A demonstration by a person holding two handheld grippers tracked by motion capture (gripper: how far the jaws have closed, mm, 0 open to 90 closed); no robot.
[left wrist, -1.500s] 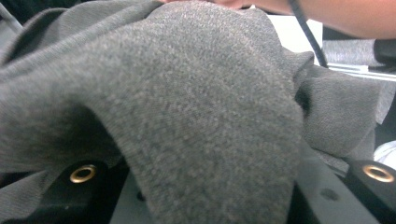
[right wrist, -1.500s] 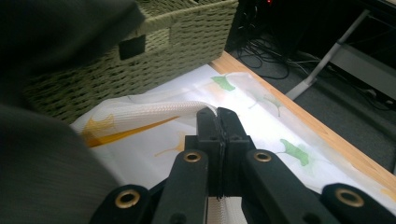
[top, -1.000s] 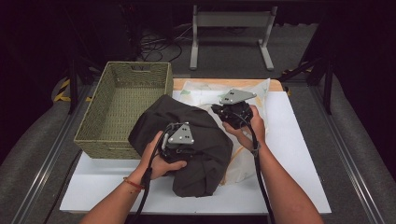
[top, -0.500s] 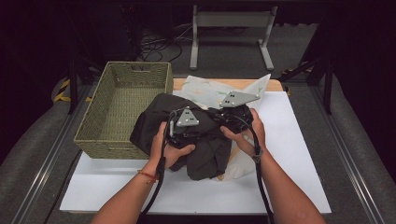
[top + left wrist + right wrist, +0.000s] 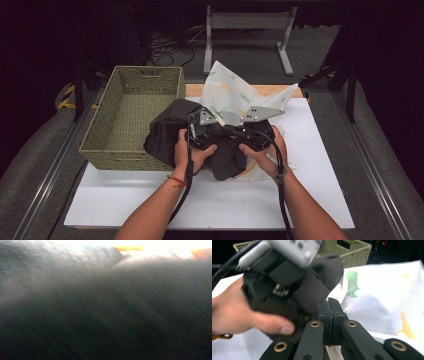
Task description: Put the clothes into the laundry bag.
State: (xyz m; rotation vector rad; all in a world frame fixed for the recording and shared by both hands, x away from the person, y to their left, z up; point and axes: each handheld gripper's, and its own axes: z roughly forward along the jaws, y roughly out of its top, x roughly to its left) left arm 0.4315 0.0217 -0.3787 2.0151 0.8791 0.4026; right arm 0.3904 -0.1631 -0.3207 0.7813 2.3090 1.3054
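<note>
— From above, where do we have the dark cloth (image 5: 200, 142)?

— Bunched on the white board (image 5: 320, 200) beside the basket (image 5: 132, 117), over the printed cloth (image 5: 227, 95), between both grippers.

— Our left gripper (image 5: 210, 131)?

— Its own view is dark blur, likely fabric; we cannot tell its jaws.

— Our right gripper (image 5: 329, 305)?

— Clenched, pads together, at the dark cloth's edge.
</note>
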